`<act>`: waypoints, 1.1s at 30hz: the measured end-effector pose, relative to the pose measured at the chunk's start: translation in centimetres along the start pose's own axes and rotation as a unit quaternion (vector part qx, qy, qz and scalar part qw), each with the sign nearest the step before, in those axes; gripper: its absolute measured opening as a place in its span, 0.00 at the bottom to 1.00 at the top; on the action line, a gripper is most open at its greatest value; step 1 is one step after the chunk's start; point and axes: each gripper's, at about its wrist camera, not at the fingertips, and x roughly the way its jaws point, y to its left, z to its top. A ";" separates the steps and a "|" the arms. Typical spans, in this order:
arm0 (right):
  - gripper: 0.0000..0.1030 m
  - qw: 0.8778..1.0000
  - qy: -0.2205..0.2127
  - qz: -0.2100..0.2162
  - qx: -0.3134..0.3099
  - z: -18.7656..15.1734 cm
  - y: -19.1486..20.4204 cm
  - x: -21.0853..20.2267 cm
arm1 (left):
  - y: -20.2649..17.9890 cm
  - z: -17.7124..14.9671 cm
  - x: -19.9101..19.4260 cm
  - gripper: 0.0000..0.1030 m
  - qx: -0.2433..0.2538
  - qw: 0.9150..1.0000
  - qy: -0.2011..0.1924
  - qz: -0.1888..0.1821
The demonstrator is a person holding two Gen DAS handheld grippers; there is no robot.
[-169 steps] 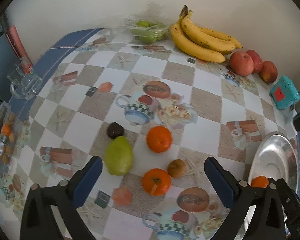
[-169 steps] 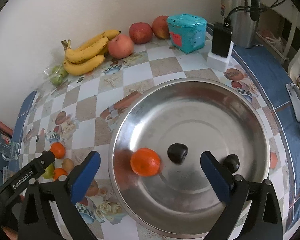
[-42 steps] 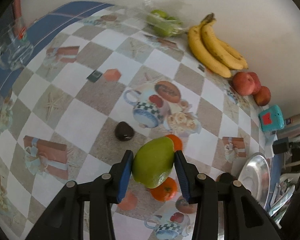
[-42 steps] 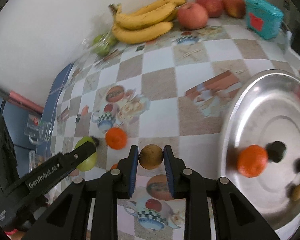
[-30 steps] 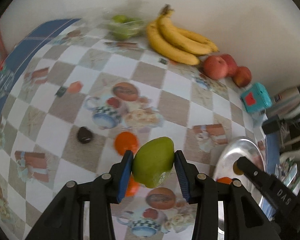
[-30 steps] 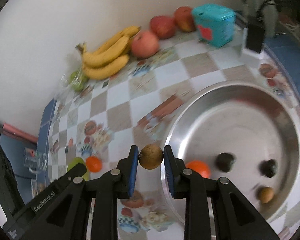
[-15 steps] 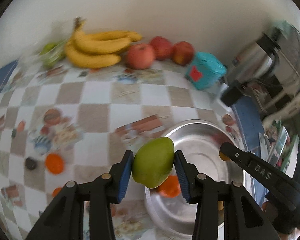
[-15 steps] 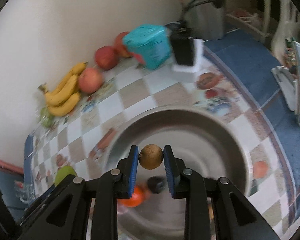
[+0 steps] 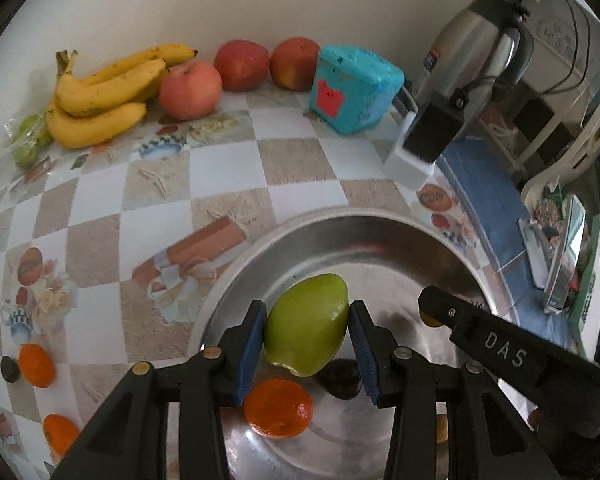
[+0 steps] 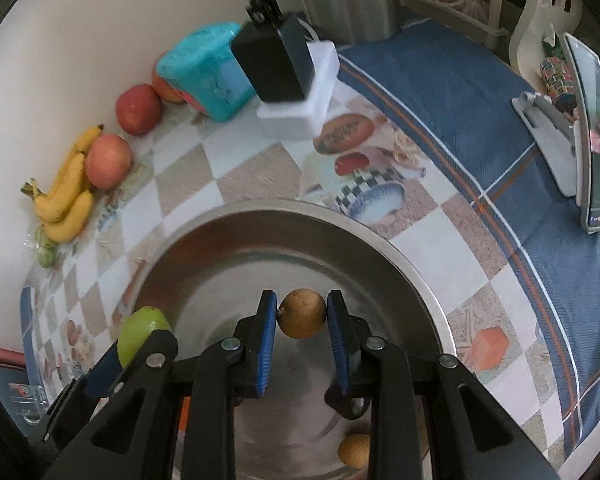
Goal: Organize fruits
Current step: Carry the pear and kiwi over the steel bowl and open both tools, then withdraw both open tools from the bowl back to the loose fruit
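My left gripper [image 9: 308, 336] is shut on a green mango [image 9: 307, 329] and holds it above the steel bowl [image 9: 380, 232]. Below it in the bowl lie an orange [image 9: 278, 408] and a dark fruit [image 9: 340, 378]. In the right wrist view my right gripper [image 10: 302, 314] is shut on a small brown round fruit [image 10: 302, 313], also over the steel bowl [image 10: 236, 248]. Another small brown fruit [image 10: 354, 450] rests in the bowl near the front. The mango [image 10: 142, 332] and the left gripper show at the lower left of that view.
Bananas [image 9: 104, 92], three red apples [image 9: 190, 88], a teal box [image 9: 354, 88], a black adapter on a white block [image 9: 424, 140] and a steel kettle [image 9: 476, 36] line the wall. Two oranges [image 9: 38, 364] and a dark fruit [image 9: 9, 368] lie on the checkered cloth at left. A phone on a stand [image 10: 592, 132] is at right.
Both grippers have swung from over the tablecloth to over the steel bowl, each still carrying its fruit, and have come lower toward it.
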 end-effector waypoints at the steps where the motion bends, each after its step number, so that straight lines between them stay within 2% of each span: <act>1: 0.26 1.000 0.003 -0.002 0.000 0.0 0.0 0.3 | 0.0 -0.1 0.2 0.44 0.000 1.000 0.002 0.000; 8: 0.27 1.000 0.006 -0.021 -0.006 -0.2 0.3 0.7 | -0.6 -0.6 0.8 0.45 0.014 1.000 0.012 0.005; 10: 0.33 1.000 0.004 -0.017 -0.006 -0.1 0.3 0.5 | -0.8 -0.7 0.7 0.45 0.020 1.000 0.013 0.008; 11: 0.39 1.000 0.003 -0.016 -0.006 -0.2 0.3 0.4 | -0.8 -0.8 0.6 0.46 0.022 1.000 0.013 0.008; 13: 0.40 1.000 0.000 -0.015 -0.009 -0.1 0.5 0.2 | -0.7 -0.8 0.3 0.47 0.022 1.000 0.009 0.006; 15: 0.43 1.000 -0.003 -0.010 -0.010 -0.1 0.7 -0.1 | -0.7 -0.7 -0.3 0.54 0.021 1.000 0.003 0.002; 20: 0.47 1.000 -0.012 -0.009 -0.015 0.0 0.9 -0.9 | -0.3 -0.3 -1.3 0.55 0.015 1.000 -0.003 0.008; 23: 0.54 1.000 -0.019 -0.011 -0.018 0.1 0.9 -1.3 | 0.9 -0.1 -1.7 0.55 -0.010 1.000 0.000 0.015; 27: 0.59 0.999 -0.020 -0.009 -0.028 0.0 1.2 -1.2 | 3.2 0.3 -2.6 0.56 -0.059 0.998 -0.002 0.029; 28: 0.61 0.999 -0.020 -0.008 -0.030 -0.1 1.2 -1.2 | 3.8 0.4 -2.8 0.56 -0.074 0.997 0.000 0.038; 33: 0.61 0.999 -0.018 -0.005 -0.040 -0.5 1.8 -1.3 | 7.2 -0.2 -3.2 0.58 -0.142 0.987 0.010 0.074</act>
